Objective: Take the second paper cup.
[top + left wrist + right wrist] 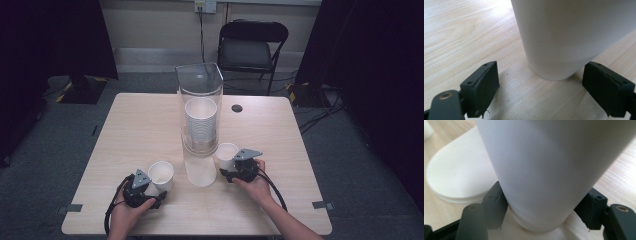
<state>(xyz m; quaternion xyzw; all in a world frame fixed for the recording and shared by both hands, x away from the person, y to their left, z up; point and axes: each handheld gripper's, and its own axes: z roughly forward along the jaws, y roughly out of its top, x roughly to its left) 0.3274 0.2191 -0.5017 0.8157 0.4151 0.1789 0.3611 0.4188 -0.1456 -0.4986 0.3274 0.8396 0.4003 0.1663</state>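
A person works at a pale wooden worktop [140, 125] with a hand-held gripper in each hand. A tall clear dispenser [200, 100] stands at the middle of the worktop, holding a stack of white paper cups [201, 125], with its white base [200, 172] reaching toward the person.

Just left of that base, the left hand-held gripper [150, 190] sits beside a white cup [161, 174] standing upright on the worktop. In the left gripper view the jaws stand wide on either side of this cup [564, 37], with bare wood showing between each pad and the cup wall, so nothing is clasped.

Just right of the base, the right hand-held gripper [227, 167] meets a second white cup [226, 155], also upright. In the right gripper view the jaws press against both sides of the second cup [549, 170] near its foot, gripping it, while the rounded white base [459, 177] lies just behind.

Behind the dispenser, a small black round disc [237, 108] sits in the worktop. Beyond the far edge a black folding chair [252, 47] stands on grey carpet, near cables trailing across the floor.
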